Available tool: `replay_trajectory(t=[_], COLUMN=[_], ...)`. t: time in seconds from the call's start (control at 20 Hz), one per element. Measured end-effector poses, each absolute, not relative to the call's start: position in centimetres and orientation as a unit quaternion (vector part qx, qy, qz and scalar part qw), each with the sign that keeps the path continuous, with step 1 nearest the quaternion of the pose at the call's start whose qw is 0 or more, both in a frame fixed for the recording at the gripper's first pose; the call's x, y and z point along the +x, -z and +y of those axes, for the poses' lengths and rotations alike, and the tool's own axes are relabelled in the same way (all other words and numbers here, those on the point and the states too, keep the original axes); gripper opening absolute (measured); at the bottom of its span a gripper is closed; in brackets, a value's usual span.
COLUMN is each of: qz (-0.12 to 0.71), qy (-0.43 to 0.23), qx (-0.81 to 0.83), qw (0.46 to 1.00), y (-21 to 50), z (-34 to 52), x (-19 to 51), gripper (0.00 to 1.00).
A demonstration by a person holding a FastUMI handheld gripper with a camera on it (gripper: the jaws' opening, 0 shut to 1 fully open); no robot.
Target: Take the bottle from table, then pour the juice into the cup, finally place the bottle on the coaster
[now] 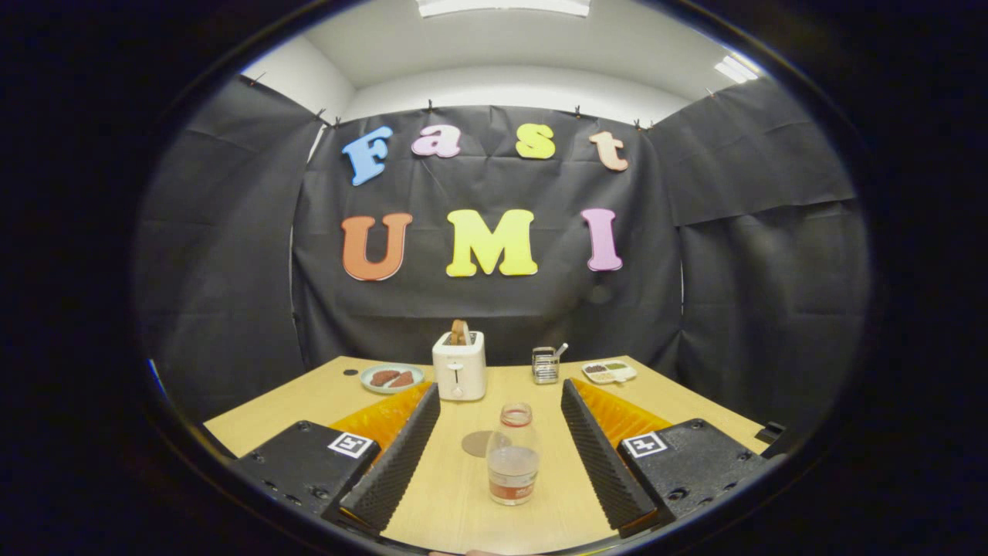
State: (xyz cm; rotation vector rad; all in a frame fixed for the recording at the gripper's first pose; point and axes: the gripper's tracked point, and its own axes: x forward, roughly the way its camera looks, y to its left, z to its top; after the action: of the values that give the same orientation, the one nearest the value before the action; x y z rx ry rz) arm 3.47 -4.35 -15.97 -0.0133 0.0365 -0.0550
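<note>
1. Coaster (476, 443) lay partly hidden behind the one bottle (512, 455).
2. Bottle stood upright on the table (309, 394) between the fingers, untouched, roughly a third full of pale liquid.
3. Gripper (500, 409) jaws were spread wide.
4. One toaster (459, 364) held toast; one plate (392, 378) and one tray (609, 371) held contents too small to identify.

The wooden counter (324, 390) carries a bottle (512, 455) between the wide-apart tongs (500, 455), a coaster (476, 443) just behind it, and beyond them a toaster (459, 364), plate (391, 378), rack (545, 364) and tray (609, 371).
</note>
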Motion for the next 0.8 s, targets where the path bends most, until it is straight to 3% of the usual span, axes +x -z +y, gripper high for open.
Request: replay_trajectory(t=[0.8], qz=[0.056], qy=[0.033], qx=[-0.011], qw=[0.998], y=[27.1], z=[-6.0], x=[8.2], gripper=[1.0])
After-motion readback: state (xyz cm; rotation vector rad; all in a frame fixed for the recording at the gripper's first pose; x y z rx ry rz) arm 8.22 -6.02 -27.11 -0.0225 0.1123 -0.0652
